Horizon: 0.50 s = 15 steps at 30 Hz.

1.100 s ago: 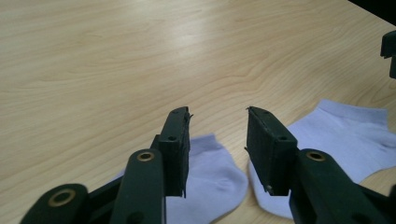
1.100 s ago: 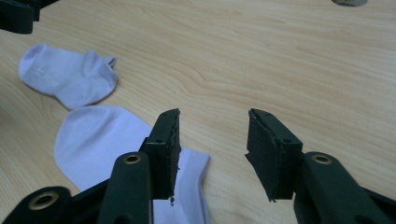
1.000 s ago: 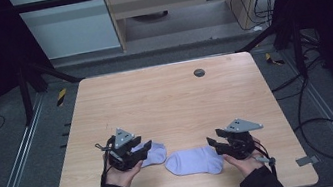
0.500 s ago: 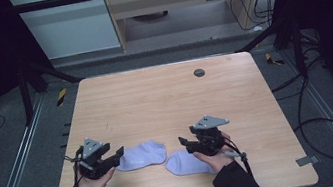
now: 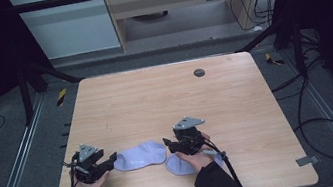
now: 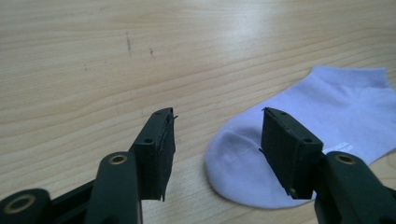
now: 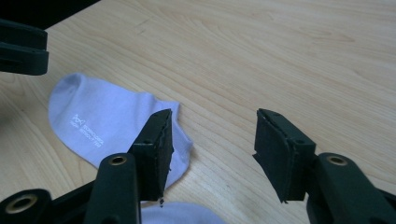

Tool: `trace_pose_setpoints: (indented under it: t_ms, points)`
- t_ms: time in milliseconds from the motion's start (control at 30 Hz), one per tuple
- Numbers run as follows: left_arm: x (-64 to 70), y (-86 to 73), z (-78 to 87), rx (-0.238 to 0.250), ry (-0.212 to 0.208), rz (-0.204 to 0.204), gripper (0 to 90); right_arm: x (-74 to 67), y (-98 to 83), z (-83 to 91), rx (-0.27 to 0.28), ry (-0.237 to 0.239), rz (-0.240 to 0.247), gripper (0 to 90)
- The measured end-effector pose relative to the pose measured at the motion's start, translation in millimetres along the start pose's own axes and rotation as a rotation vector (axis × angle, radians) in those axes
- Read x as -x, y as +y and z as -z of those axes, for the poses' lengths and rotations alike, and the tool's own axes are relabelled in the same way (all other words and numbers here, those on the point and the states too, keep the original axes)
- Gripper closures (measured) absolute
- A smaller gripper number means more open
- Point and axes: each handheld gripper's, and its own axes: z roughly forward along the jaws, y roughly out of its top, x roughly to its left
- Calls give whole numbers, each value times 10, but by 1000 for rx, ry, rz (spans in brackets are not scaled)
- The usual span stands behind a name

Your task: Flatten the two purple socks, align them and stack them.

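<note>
The wooden table [image 5: 166,103] fills the middle of the high view. Two lilac socks lie at its lower edge: one sock [image 5: 139,156] flat, the second sock [image 5: 180,165] under the right hand. Left gripper [image 5: 110,161] and right gripper [image 5: 167,145] both have jaws apart and empty, after closing a little just now.

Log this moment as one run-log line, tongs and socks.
left tongs: open, at toe of upper sock | right tongs: open, empty, above lower sock | socks flat on table
</note>
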Motion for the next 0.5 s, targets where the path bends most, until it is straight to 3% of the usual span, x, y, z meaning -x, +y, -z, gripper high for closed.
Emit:
trace_pose_setpoints:
  t_ms: [167, 300, 500]
  points:
    - [-38, -35, -50, -20, -14, 6, 463, -83, -22, -176, -41, 3, 15, 509]
    - [-17, -54, -103, -45, -23, -12, 508, -143, -33, -272, -79, 2, 44, 525]
    - [-6, -70, -187, -88, -29, -22, 587, -154, -59, -379, -109, -5, 41, 559]
